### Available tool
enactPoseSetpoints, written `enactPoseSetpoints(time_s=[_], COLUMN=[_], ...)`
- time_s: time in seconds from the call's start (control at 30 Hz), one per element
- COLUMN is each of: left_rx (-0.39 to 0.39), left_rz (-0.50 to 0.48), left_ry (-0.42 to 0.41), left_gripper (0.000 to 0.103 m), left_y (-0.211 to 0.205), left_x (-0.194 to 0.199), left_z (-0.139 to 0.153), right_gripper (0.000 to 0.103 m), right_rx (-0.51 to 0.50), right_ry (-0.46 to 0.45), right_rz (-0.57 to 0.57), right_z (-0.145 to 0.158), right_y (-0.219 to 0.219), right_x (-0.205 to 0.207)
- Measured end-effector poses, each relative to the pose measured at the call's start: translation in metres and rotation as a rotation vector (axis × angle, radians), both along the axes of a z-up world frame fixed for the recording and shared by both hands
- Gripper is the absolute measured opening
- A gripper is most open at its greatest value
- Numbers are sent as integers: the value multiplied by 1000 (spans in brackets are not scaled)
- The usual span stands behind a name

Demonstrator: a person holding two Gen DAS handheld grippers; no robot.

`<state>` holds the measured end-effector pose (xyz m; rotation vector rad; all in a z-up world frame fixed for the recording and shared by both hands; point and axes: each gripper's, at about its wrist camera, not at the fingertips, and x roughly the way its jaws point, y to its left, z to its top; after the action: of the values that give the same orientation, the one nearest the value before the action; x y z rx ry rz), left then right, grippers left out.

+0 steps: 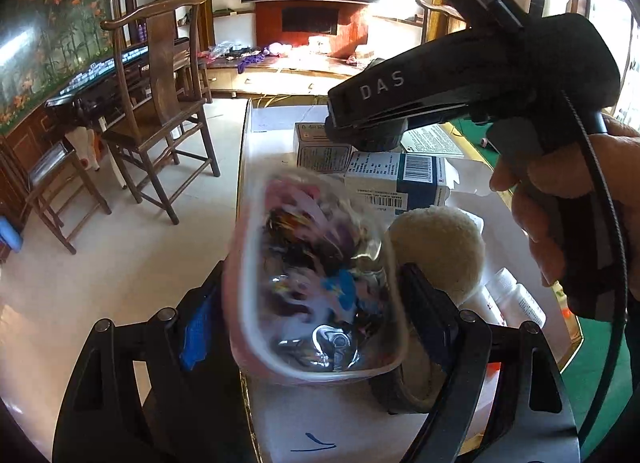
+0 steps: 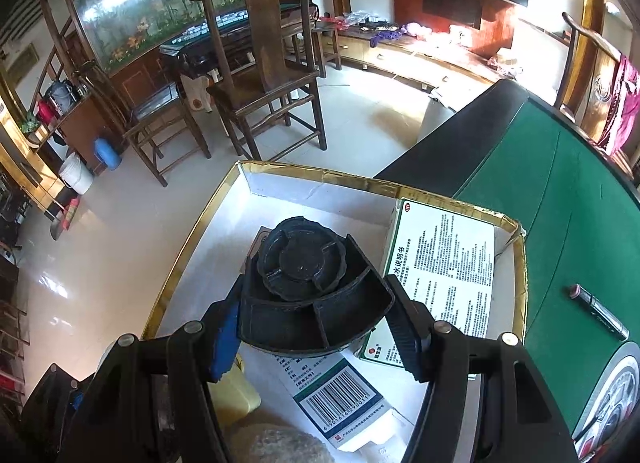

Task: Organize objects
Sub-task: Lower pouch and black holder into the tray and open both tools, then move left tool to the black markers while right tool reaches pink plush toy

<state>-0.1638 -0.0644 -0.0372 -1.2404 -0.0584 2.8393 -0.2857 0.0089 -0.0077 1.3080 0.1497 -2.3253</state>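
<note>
While over the box [image 2: 192, 231] | left fingers [image 1: 424, 303] grip snack tub [image 1: 316, 283] | right fingers [image 2: 404, 327] clamp black organiser [image 2: 312, 287]

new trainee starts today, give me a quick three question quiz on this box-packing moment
1. True or false: the left gripper grips a clear tub of wrapped sweets.
2. What does the right gripper hold? A) a pen B) a black round part C) a bottle
3. What surface is the pen lying on?

Key: 1 true; 2 B; 3 the green tabletop, outside the cardboard box.
</note>
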Motion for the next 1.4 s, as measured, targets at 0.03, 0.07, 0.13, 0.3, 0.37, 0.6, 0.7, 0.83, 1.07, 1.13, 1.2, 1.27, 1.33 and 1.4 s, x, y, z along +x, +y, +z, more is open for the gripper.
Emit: enactPoseSetpoints(time_s=[0.03, 0.07, 0.13, 0.3, 0.37, 0.6, 0.7, 0.83, 1.07, 1.13, 1.2, 1.27, 1.33, 1.4], left_rx=[-1, -1, -2, -6, -6, 3, -3, -10, -33, -42, -49, -56, -56, -75], left_rz=[0, 3, 5, 11, 10, 0, -9, -20, -73, -105, -162, -221, -304, -374], left_ry=[2, 4, 5, 6, 13, 43, 57, 75, 96, 106, 111, 109, 110, 110], left_gripper=[83, 84, 84, 84, 84, 84, 84, 84, 84, 84, 84, 84, 84, 84], left_y=[0, 0, -3, -2, -3, 0, 7, 17, 47, 61, 77, 96, 121, 148], left_x=[1, 1, 0, 4, 8, 23, 31, 41, 60, 66, 72, 73, 76, 75], left_z=[0, -1, -2, -1, 1, 10, 13, 18, 29, 33, 35, 38, 40, 39], right_gripper=[65, 65, 66, 66, 66, 66, 66, 66, 66, 66, 66, 66, 66, 66], right_rx=[-3, -10, -16, -31, -43, -106, -134, -173, -293, -308, -310, -300, -293, -293], right_ry=[-1, 0, 13, 21, 22, 40, 44, 50, 54, 63, 87, 115, 161, 196], right_rz=[-4, -2, -5, 2, 13, -15, -31, -37, -60, -68, -71, -89, -121, -170], right_z=[0, 1, 4, 9, 12, 20, 23, 24, 27, 27, 28, 30, 33, 33], right_y=[0, 1, 4, 4, 5, 24, 35, 47, 99, 122, 150, 183, 223, 264], right_x=[1, 1, 3, 8, 10, 27, 37, 57, 97, 113, 133, 156, 179, 198])
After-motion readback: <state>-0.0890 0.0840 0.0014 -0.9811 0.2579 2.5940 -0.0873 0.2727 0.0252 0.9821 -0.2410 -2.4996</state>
